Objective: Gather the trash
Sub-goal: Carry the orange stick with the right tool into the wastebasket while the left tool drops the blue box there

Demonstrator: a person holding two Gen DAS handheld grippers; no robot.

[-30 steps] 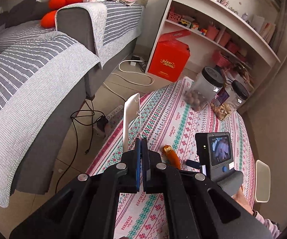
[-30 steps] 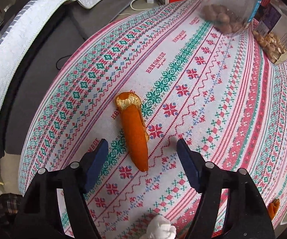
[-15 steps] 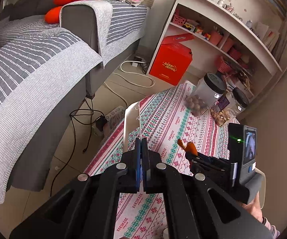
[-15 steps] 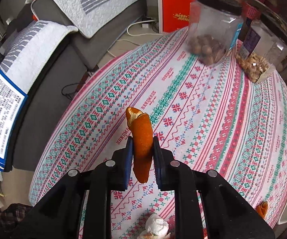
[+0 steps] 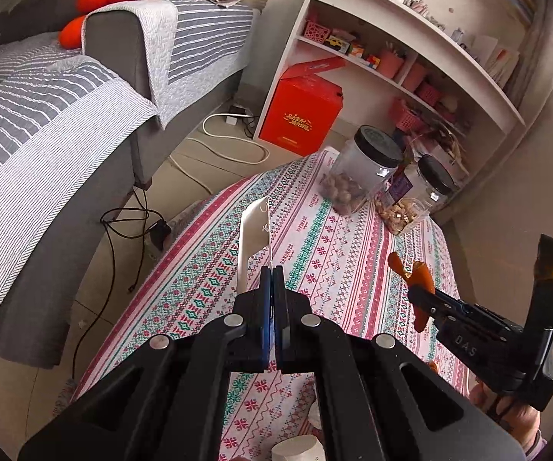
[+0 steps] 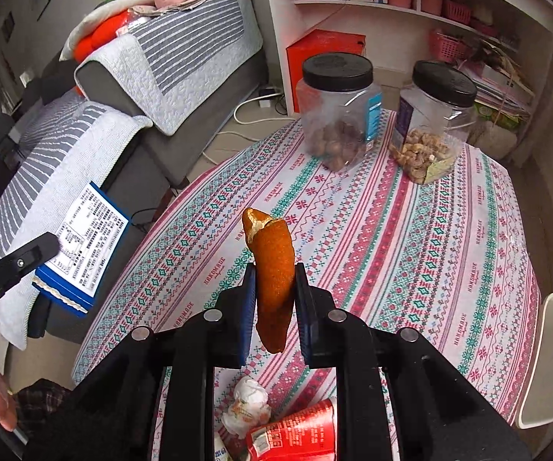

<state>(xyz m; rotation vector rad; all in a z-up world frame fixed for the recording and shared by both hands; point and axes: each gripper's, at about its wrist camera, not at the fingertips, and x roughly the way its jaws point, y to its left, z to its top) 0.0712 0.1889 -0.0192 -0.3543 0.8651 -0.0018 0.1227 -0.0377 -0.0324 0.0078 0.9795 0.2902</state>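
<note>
Though unseen leftward, red carton [image 6: 295,434] below.

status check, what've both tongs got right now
Right tongs shut on orange peel, lifted off the tablecloth. Left tongs shut on flat blue-and-white packet. Crumpled tissue and red carton remain below.

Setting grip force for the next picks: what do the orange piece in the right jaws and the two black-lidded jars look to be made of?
The orange piece looks like citrus peel: pebbled matte rind with a pale, torn inner edge, probably soft. The two jars look like clear, glossy plastic, since their walls show glare and slight dents; their lids look like black matte plastic.
</note>
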